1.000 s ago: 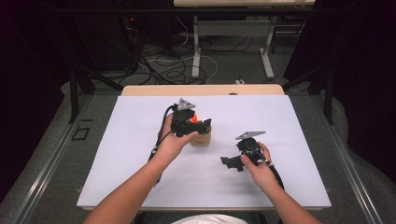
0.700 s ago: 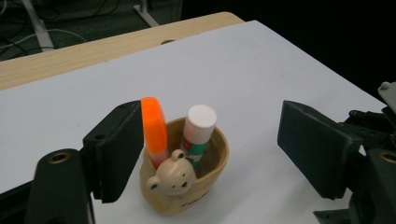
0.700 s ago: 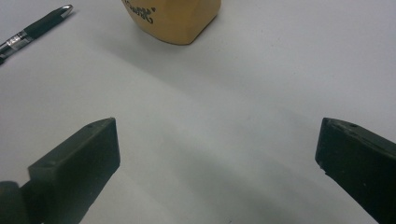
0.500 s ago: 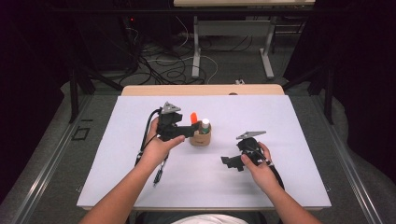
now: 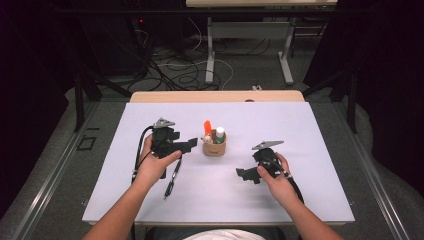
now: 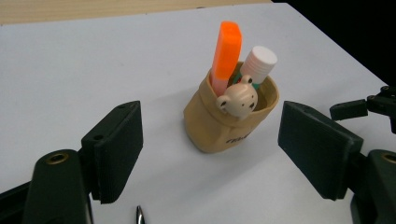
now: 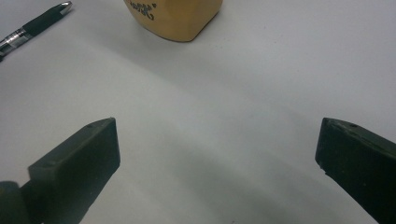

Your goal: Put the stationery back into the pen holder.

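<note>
With both sets of jaws standing apart and nothing between them, no grip is made yet. The left gripper is held low, just left of the pen cup, pads aimed at it; the right gripper rests near the table surface, right of the cup and a little nearer the person, apart from it.

A black pen lies flat on the white table, beside the left hand, nearer the person than the cup. It is judged to be the next item for the cup.

Handling, as judged:
- Pen: light, stiff, smooth barrel, likely to roll or pivot if pinched off-centre. Best taken across the rubber grip section, near mid-length, so it hangs balanced.
- Cup: tan, looks soft-walled and light, easily tipped or shoved by a pad. It should be steadied low on its wall if contact is needed.

Cup contents: orange highlighter, white-capped tube, small bear figure at the rim. Little free space is left; insertion is best made at the open side.

Dark script is printed on the cup wall; too small and cropped to be read.
</note>
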Motion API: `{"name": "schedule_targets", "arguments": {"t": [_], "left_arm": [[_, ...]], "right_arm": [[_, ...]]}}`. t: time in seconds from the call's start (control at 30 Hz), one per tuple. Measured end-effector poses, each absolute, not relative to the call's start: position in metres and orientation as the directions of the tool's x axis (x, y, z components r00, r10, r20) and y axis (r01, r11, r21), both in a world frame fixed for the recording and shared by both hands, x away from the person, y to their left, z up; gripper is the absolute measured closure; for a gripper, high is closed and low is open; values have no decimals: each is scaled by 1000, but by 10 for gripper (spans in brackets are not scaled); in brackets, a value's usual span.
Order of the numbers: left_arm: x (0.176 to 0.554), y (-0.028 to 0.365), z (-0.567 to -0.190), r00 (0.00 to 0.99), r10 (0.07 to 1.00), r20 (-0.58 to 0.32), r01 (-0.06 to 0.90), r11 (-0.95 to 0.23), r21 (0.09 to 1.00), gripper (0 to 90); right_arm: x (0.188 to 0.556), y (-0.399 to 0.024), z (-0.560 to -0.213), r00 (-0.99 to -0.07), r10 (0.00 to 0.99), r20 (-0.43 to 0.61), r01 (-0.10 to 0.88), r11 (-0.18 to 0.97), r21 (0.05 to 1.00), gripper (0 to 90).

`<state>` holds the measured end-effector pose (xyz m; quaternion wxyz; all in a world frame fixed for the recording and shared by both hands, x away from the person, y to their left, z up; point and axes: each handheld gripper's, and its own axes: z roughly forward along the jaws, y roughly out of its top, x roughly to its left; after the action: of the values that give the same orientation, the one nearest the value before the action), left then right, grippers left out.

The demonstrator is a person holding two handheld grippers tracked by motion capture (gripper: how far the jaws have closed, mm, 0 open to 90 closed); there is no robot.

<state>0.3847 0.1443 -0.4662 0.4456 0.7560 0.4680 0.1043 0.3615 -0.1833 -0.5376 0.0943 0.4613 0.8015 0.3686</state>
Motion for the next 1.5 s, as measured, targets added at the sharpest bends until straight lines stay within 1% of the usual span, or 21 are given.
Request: {"name": "schedule_targets", "arguments": {"t": [0.23, 0.33, 0.53, 0.63, 0.7, 0.77, 0.93, 1.1, 1.23, 1.5], "left_arm": [[381, 154, -476, 520, 804, -289, 651, -154, 744, 225], [381, 158, -479, 521, 806, -281, 656, -167, 736, 227], [382, 164, -487, 500, 819, -283, 684, -173, 708, 265], [382, 167, -490, 490, 821, -294, 715, -186, 673, 292], [383, 168, -493, 476, 826, -302, 735, -186, 652, 333], [384, 169, -495, 468, 828, -310, 753, -190, 630, 352], [385, 168, -500, 436, 833, -340, 795, -180, 579, 440], [388, 165, -506, 408, 842, -353, 821, -168, 546, 497], [390, 165, -511, 406, 852, -329, 829, -192, 526, 533], [396, 168, -521, 381, 874, -300, 855, -211, 474, 625]], "right_arm": [[362, -184, -538, -560, 808, 181, 666, 310, 679, 0], [362, -184, -538, -560, 808, 185, 667, 307, 678, 0], [361, -184, -537, -555, 809, 192, 671, 299, 678, 0], [361, -184, -537, -556, 809, 189, 669, 301, 679, 0], [361, -184, -537, -557, 808, 189, 668, 302, 680, 0], [361, -184, -537, -562, 807, 181, 664, 309, 681, 0], [361, -183, -536, -564, 807, 176, 662, 314, 681, 0], [361, -184, -537, -568, 805, 170, 657, 319, 683, 0], [361, -183, -537, -561, 806, 187, 668, 308, 678, 0], [361, -184, -537, -567, 805, 173, 660, 318, 680, 0]]}}
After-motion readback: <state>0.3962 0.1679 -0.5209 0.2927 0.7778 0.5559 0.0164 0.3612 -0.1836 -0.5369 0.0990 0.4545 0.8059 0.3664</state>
